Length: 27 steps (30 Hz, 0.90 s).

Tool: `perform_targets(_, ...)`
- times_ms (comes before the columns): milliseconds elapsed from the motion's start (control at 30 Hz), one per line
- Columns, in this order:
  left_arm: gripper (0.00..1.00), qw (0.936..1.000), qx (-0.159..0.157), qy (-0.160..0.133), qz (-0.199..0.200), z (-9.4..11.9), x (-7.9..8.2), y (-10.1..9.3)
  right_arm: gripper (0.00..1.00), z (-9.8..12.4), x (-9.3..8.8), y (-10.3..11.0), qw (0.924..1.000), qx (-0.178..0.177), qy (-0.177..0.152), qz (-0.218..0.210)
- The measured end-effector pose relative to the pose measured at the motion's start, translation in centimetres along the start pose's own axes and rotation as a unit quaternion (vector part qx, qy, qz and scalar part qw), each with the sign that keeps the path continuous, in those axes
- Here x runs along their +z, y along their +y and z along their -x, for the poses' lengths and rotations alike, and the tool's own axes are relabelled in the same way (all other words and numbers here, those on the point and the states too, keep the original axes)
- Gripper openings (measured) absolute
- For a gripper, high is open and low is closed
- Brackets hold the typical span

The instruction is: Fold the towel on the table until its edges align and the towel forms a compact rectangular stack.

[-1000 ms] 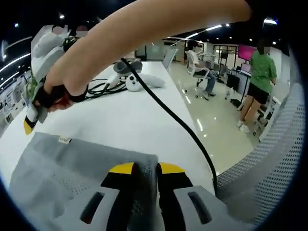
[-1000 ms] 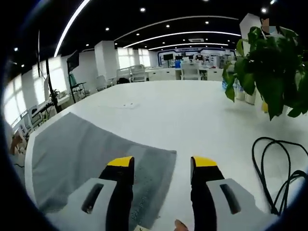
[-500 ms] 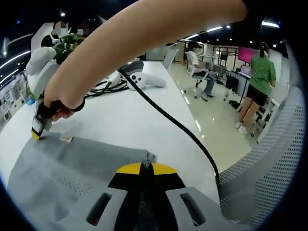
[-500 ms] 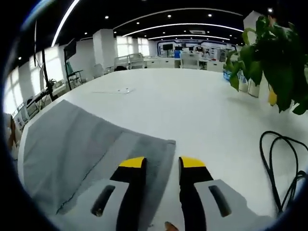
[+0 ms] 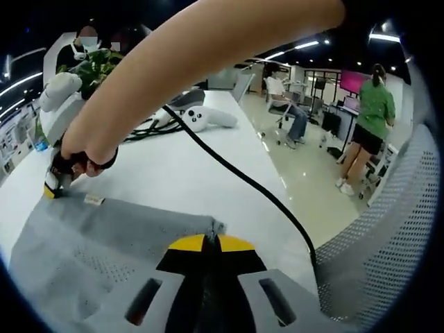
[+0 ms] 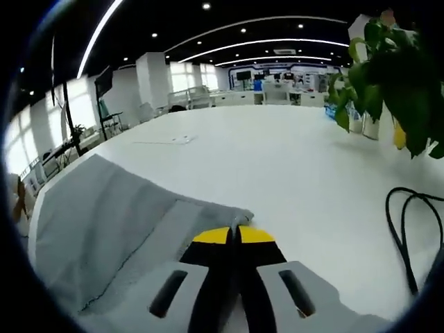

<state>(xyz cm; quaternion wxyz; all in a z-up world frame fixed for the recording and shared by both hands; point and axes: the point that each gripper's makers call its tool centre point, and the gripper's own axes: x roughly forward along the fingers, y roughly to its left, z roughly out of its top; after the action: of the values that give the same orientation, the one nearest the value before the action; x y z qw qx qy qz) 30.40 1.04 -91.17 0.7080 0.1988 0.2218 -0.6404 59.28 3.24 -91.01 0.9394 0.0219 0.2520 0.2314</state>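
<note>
In the left gripper view, the grey towel [image 5: 104, 250] lies flat on the white table [image 5: 187, 173], spreading left from the left gripper [image 5: 211, 243]. That gripper's yellow-tipped jaws are pressed together on the towel's near corner, a small peak of cloth rising just beyond the tips. At the towel's far left corner the right gripper [image 5: 52, 189], held in a person's hand [image 5: 87, 149], touches down on the cloth edge, with a small label [image 5: 94, 200] on the towel just beside it. A black cable [image 5: 243, 180] runs from that hand across the table past the towel. Beyond the towel lie coiled cords and a white controller [image 5: 201, 118], and a mesh chair back [image 5: 381, 243] stands off the table's right side.

In the right gripper view, the towel [image 6: 104, 229] stretches left and away from the right gripper [image 6: 232, 236], whose jaws are closed together, pinching the towel's corner. Right of the towel, a green plant [image 6: 395, 76] stands on the table [image 6: 277, 152], and a black cable loop [image 6: 409, 229] lies near the table's edge.
</note>
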Motion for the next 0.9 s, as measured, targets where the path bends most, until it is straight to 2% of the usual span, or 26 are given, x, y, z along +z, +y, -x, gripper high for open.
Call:
perform_targets(33,0.05,1.0,0.0,0.001,0.001,0.0,0.0,0.0,0.0,0.0,0.0,0.0,0.9998,-0.002,-0.002,-0.019)
perform_targets(67,0.05,0.9999,-0.004,0.006,0.01,0.0,0.1,0.0,0.0,-0.2,0.1,-0.1,0.9973,-0.002,-0.006,-0.074)
perform_targets(133,0.05,0.9999,-0.007,0.001,0.014,0.0,0.0,0.2,0.0,-0.3,0.3,-0.3,0.9953,0.003,-0.012,-0.097)
perform_targets(233,0.04,0.9998,-0.007,0.0,0.021,0.1,0.1,0.3,0.0,-0.1,0.5,-0.4,0.9955,0.003,-0.01,-0.094)
perform_targets(367,0.04,0.9996,-0.001,-0.008,0.028,0.7,0.8,0.3,0.0,0.6,1.8,-0.1,0.9919,0.01,-0.032,-0.122)
perform_targets(633,0.04,0.9985,0.014,-0.033,0.042,2.3,2.4,0.6,0.0,1.7,3.7,0.7,0.9918,0.018,-0.046,-0.117)
perform_targets(900,0.04,0.9975,0.032,-0.052,0.037,4.7,4.1,0.6,0.0,3.1,6.7,1.8,0.9869,0.035,-0.077,-0.138)
